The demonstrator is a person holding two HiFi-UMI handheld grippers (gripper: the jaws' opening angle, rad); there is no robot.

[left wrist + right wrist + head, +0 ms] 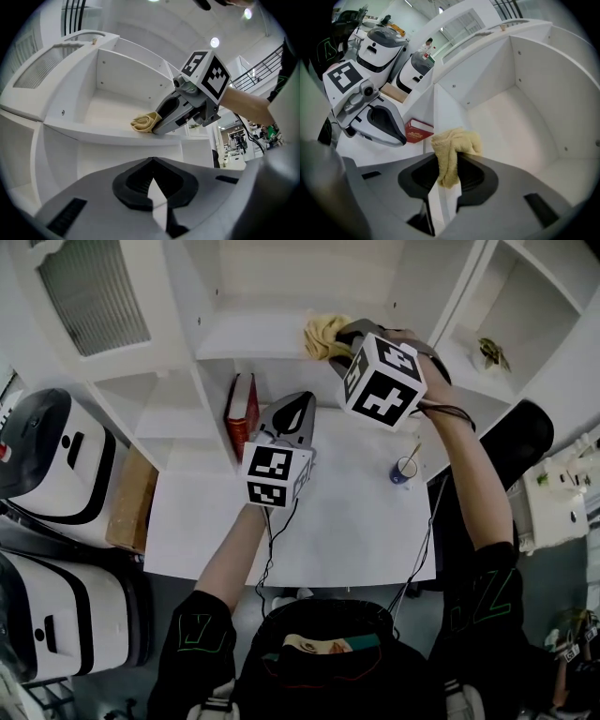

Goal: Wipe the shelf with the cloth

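A crumpled yellow cloth (321, 333) rests on the white shelf board (248, 339) of the upper compartment. My right gripper (339, 341) is shut on the cloth and presses it near the board's front right edge. In the right gripper view the cloth (454, 145) bulges out of the closed jaws of the gripper (447, 165) above the shelf floor (520, 126). My left gripper (296, 414) hangs lower, in front of the compartment below, shut with nothing in it. The left gripper view shows the cloth (144, 123) and the right gripper (180, 110) on the board (89, 130).
A red book (241, 412) stands in the lower compartment beside the left gripper. A small cup (405, 470) sits at the right of the white table (328, 540). White machines (52, 465) and a cardboard box (131, 502) stand at the left. A plant (491, 352) occupies the right-hand shelf.
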